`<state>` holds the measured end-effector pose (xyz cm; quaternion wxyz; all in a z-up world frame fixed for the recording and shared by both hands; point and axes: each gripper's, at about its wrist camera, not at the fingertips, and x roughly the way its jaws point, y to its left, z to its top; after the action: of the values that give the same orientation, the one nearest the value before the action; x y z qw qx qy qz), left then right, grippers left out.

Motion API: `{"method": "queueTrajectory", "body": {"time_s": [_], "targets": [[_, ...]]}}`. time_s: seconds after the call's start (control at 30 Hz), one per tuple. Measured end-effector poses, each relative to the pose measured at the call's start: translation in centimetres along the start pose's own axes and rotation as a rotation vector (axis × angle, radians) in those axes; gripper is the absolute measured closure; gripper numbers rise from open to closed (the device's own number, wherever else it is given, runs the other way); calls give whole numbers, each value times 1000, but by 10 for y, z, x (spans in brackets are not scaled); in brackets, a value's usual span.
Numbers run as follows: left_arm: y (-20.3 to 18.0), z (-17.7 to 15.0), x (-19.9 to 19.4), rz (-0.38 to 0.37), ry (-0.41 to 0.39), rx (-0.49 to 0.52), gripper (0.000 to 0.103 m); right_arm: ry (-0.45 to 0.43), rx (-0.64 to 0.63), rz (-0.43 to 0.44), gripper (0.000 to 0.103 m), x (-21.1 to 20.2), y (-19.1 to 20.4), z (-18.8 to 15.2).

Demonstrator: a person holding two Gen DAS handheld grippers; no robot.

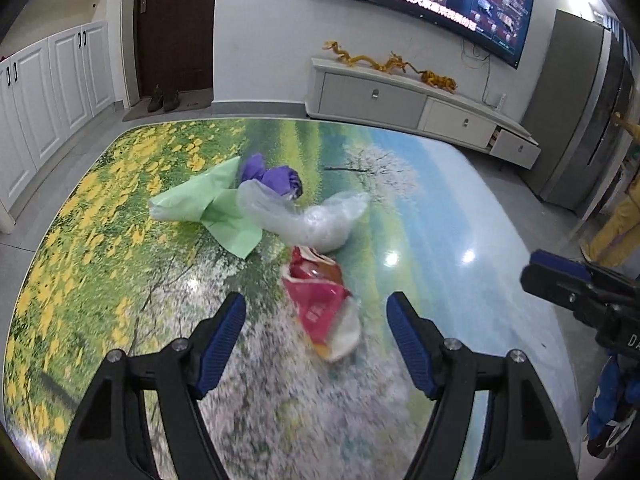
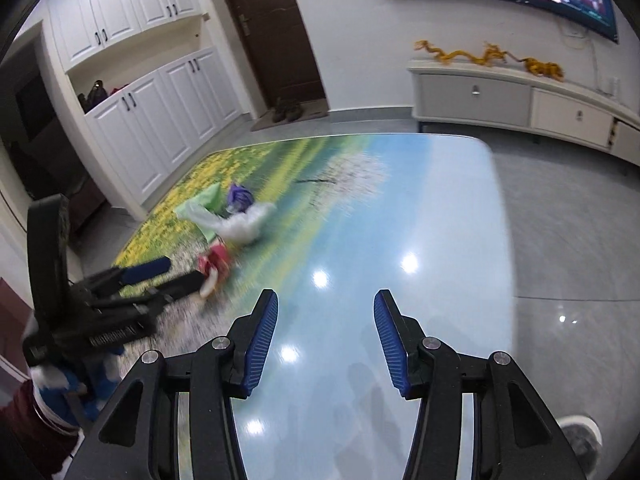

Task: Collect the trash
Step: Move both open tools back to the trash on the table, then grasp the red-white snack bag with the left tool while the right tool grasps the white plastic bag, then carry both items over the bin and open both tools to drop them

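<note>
Printed tabletop [image 1: 120,280] under two wide-spread, empty claws, red wrapper [image 1: 320,304] ahead.

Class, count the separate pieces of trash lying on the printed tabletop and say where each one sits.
4. Red snack wrapper nearest the left gripper; clear plastic bag just beyond it; green bag to its left; purple piece farthest back. Smaller bits may be hidden underneath.

Open left claw [image 1: 316,316] above red wrapper [image 1: 322,304]
</note>
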<state>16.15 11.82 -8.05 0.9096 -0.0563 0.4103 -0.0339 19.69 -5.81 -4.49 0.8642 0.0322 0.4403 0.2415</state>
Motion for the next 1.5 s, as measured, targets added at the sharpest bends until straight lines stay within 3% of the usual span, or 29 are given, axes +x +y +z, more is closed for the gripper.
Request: {"method": "queueTrajectory", "body": {"time_s": [0.27, 0.6, 0.8, 0.83, 0.9, 1.13, 1.5], "targets": [[9, 5, 23, 13, 35, -7, 36, 40, 17, 101, 48, 63, 22, 31], [29, -2, 20, 5, 19, -49, 69, 72, 62, 175, 47, 117, 41, 51], [36, -9, 12, 9, 12, -70, 71, 94, 35, 191, 48, 132, 55, 48], [36, -11, 9, 11, 11, -71, 71, 90, 22, 191, 49, 131, 58, 46], [37, -15, 5, 17, 10, -73, 71, 96, -4, 190, 68, 130, 64, 41], [33, -30, -18, 42, -8, -59, 72, 62, -47, 150, 72, 99, 69, 20], [3, -54, -71, 76, -74, 9, 72, 43, 3, 64, 72, 16, 37, -40]]}}
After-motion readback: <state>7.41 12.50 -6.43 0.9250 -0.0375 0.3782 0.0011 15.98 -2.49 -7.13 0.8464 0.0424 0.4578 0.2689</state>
